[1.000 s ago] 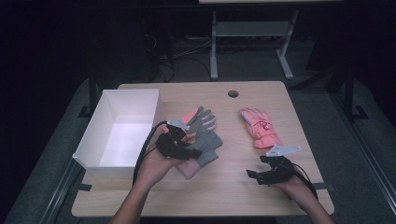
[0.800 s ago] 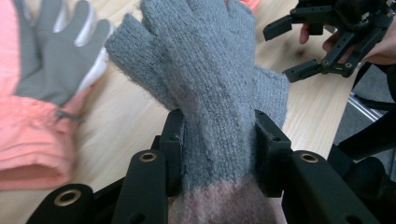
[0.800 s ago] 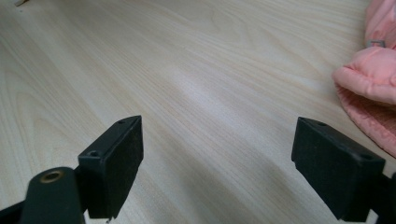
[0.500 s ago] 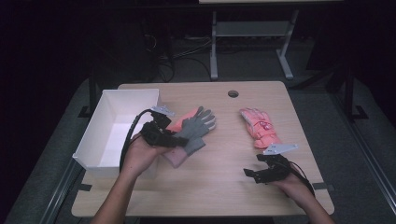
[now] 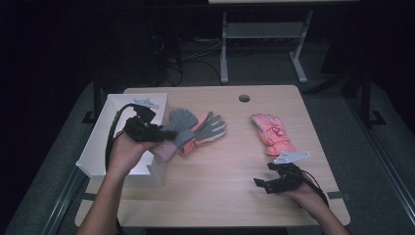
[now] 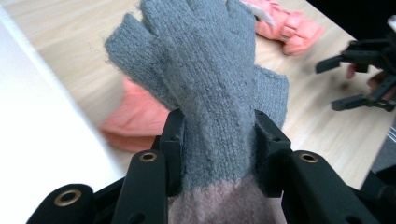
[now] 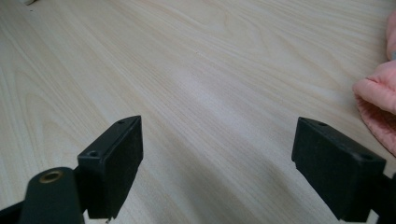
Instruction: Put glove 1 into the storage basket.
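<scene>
My left gripper (image 5: 167,135) is shut on a grey knit glove (image 5: 181,128) with a pale pink cuff, and holds it in the air beside the right wall of the white box (image 5: 100,142). In the left gripper view the jaws pinch the glove (image 6: 210,79) near its wrist, and the fingers stick out beyond the left gripper (image 6: 219,137). A second grey and salmon glove (image 5: 209,128) lies on the table just right of it, seen below as the salmon glove (image 6: 135,116). My right gripper (image 5: 263,176) rests open near the front right, with bare wood between the jaws of the right gripper (image 7: 217,158).
A padded pink glove (image 5: 271,134) lies on the wooden table (image 5: 220,196), just behind the right gripper; its edge shows as the pink glove (image 7: 378,98). The table has a round cable hole (image 5: 244,98) at the back. A table frame and cables stand beyond on the dark floor.
My left gripper has lifted the grey glove off the other one and carried it up and left to the box's edge. The right gripper has stayed where it was.
</scene>
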The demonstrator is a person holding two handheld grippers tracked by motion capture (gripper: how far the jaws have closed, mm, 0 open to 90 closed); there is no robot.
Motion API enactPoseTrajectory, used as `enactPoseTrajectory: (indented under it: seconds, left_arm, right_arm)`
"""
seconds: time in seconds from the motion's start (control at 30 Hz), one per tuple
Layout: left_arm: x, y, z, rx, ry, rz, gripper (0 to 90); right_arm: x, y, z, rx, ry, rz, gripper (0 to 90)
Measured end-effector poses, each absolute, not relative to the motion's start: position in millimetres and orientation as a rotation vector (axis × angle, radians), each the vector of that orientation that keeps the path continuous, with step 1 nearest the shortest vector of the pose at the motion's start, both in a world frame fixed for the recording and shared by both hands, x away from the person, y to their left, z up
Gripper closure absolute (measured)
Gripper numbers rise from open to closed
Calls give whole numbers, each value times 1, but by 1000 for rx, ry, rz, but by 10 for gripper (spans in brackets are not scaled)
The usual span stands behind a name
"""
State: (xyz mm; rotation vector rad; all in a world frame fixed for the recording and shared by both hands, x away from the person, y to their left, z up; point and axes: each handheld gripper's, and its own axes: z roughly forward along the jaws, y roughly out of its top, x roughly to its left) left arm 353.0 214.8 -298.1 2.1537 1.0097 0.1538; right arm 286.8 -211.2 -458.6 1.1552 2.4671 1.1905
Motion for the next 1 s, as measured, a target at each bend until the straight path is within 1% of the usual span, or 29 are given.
enactPoseTrajectory:
  seconds: [0.23,0.33,0.37,0.47,0.53,0.67,0.77,1.0]
  left_arm:
    - [358,242,-290,2110,1067,194,622]
    - [360,260,-286,2081,1105,227,622]
    - [360,260,-286,2081,1105,227,622]
    - [362,278,-286,2050,1164,261,622]
    - [363,282,-287,2048,1179,270,622]
    - [368,297,-294,2038,1249,304,622]
    - [371,302,-300,2030,1277,316,622]
    - [383,315,-326,2030,1360,327,621]
  right_arm:
    - [286,-212,-460,1152,2472,1187,142]
    - [284,-212,-460,1162,2478,1180,137]
    - [284,-212,-460,1162,2478,1180,137]
    - [283,-213,-461,1148,2481,1172,134]
    - [283,-213,-462,1148,2482,1164,134]
    - [282,-213,-462,1162,2482,1159,134]
    - [281,-213,-462,1160,2480,1158,134]
    - [281,-214,-463,1145,2488,1154,134]
